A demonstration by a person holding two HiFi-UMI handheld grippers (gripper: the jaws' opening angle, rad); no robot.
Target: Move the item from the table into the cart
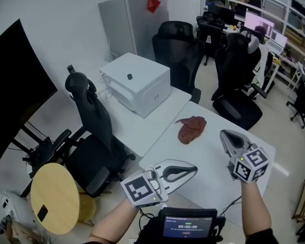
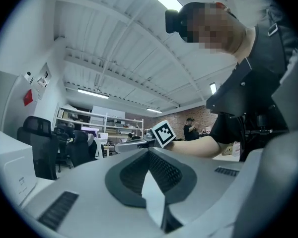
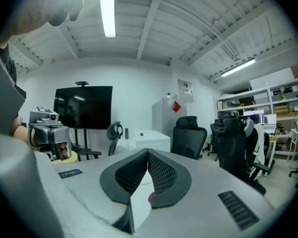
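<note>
Closed left gripper point(image 1: 193, 171), reddish item point(image 1: 191, 129) lying diagonally

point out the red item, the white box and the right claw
red item point(image 1: 191, 129), head view, its middle
white box point(image 1: 142, 78), head view, its top face
right claw point(image 1: 224, 134), head view, its closed tips

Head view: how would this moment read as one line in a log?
item: reddish-brown lump on white table, untouched | left gripper: shut, empty | right gripper: shut, empty | grasp: not yet made
</note>
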